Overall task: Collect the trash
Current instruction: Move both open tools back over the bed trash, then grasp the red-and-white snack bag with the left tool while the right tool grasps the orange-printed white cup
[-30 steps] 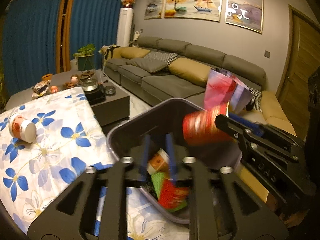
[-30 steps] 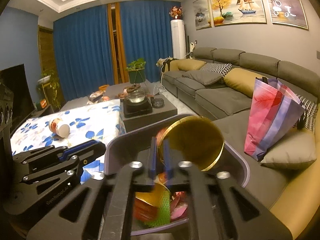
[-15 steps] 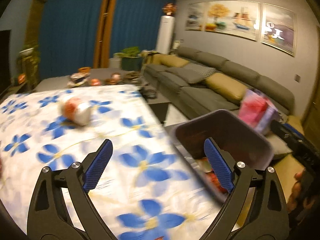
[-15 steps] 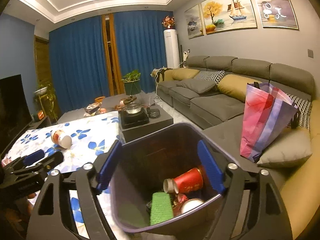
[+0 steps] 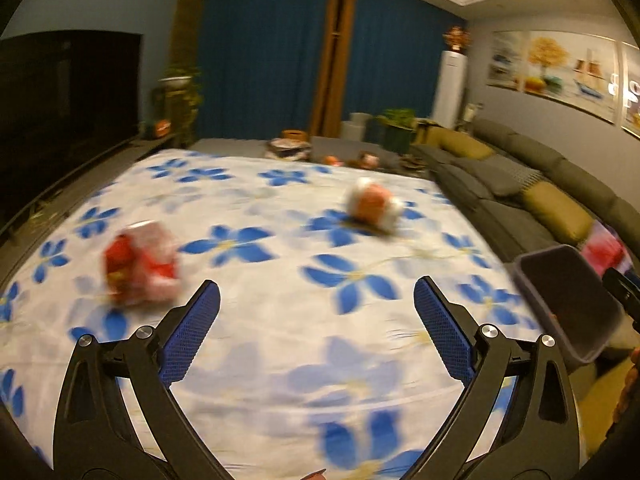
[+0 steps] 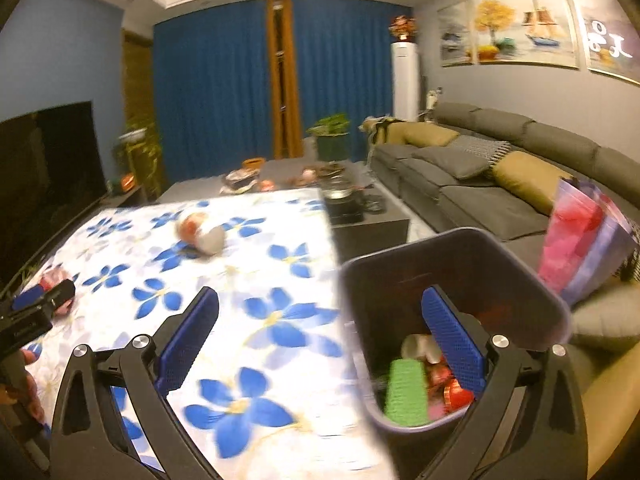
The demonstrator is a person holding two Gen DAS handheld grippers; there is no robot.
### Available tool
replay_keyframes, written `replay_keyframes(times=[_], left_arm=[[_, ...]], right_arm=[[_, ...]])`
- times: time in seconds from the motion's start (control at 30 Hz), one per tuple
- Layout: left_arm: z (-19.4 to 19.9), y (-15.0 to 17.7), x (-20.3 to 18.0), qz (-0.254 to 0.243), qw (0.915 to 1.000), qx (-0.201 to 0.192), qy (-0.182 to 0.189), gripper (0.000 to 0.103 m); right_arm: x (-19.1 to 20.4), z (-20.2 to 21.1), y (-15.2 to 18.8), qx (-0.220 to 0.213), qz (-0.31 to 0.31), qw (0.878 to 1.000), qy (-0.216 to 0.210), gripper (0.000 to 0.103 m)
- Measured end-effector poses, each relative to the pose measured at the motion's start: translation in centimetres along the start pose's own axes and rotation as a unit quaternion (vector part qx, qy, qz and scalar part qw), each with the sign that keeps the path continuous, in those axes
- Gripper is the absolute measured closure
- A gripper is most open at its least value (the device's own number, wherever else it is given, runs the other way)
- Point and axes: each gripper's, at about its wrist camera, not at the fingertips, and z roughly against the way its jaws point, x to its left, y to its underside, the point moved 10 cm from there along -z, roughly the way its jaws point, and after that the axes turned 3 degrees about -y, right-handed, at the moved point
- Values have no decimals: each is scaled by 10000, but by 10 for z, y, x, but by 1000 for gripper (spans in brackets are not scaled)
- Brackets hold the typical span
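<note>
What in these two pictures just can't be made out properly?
- Red packet, left wrist view: motion blur hides its print and exact shape.
- Cup, same view: blurred, label unreadable.
- Bin contents, right wrist view: partly hidden behind the right gripper finger.
- Bin, left view: cut off by the right edge.

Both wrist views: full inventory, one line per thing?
tablecloth: 1, white with blue flowers, covers the table
cup: 1, red and white, lying mid-cloth, blurred
red item: 1, red-white, left on cloth, too blurred to name
trash bin: 1, grey, off cloth's right edge, holds trash
green item: 1, in bin
gift bag: 1, pink-purple, on sofa
sofa: 1, grey, right wall
left gripper: jaws opening, nothing between
right gripper: jaws opening, nothing between
</note>
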Motion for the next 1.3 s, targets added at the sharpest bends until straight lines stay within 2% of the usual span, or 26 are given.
replay_keyframes(times=[0.23,0.37,0.5,0.67,0.83,0.97,1.07,1.23,1.3], left_arm=[[5,-4,69,252,9986,7,-463,7],[2,-4,100,331,9970,38,-697,7],[-4,-5,124,437,9955,68,-834,7],[-18,-5,138,443,9947,145,-913,7],[-38,-9,147,437,9941,246,-960,7],[-57,-14,150,358,9944,339,-939,7],[-73,-15,155,240,9935,448,-1017,7],[-90,-13,157,333,9939,603,-858,7],[-96,-11,158,319,9937,669,-846,12]], right_arm=[[61,-22,3,308,445,9984,-161,5],[81,-33,2,442,710,9964,161,5],[95,-54,8,763,912,9927,193,5],[111,-77,8,747,1094,9910,209,5],[130,-97,-2,396,1014,9936,-300,5],[138,-122,-5,563,649,9946,-589,5],[142,-141,-13,600,786,9944,-385,5],[143,-166,-22,572,954,9937,-152,5],[142,-175,-25,587,913,9940,-127,5]])
